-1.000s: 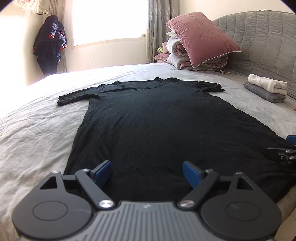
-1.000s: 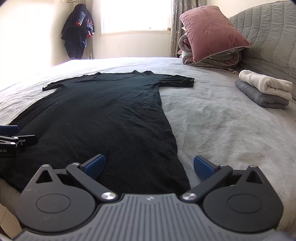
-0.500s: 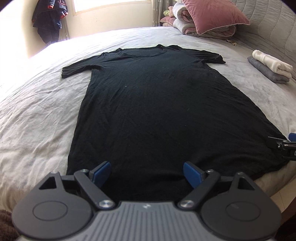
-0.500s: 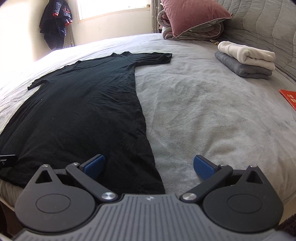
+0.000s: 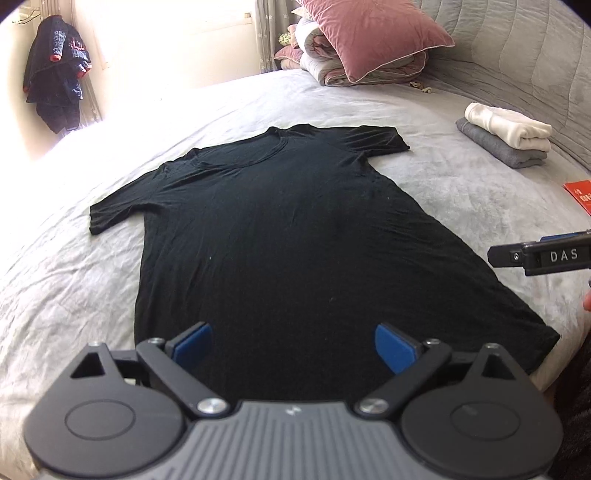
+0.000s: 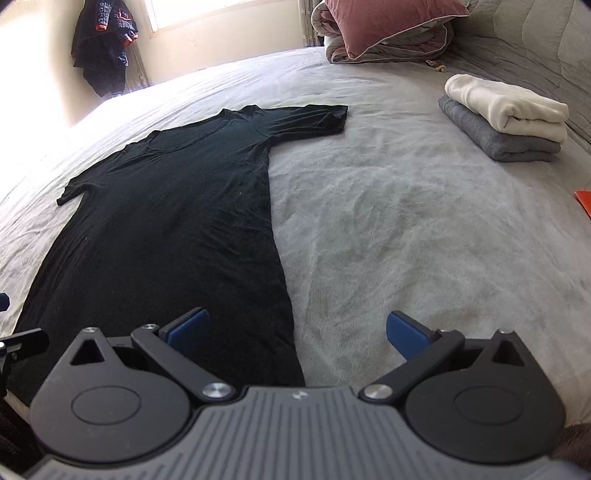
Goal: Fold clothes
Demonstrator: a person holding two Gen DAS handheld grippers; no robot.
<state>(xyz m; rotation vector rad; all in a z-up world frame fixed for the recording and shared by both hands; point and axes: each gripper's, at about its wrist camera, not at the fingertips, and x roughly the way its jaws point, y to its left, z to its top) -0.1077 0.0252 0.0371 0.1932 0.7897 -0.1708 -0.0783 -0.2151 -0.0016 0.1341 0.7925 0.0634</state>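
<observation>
A black T-shirt lies spread flat on the grey bed, collar at the far end and hem at the near edge. My left gripper hovers above the hem, its jaws opening wide, with nothing between the blue pads. In the right wrist view the same black T-shirt fills the left half. My right gripper stands open over the shirt's right hem corner, holding nothing. A finger of the right gripper shows at the right edge of the left wrist view.
A folded white garment lies on a folded grey one at the right of the bed. A pink pillow tops bedding by the headboard. A red card lies at the right edge. Dark clothes hang by the window.
Both grippers have risen and tilted downward, so the whole shirt now shows from higher up. The left jaws stand slightly wider. The shirt has not moved.
</observation>
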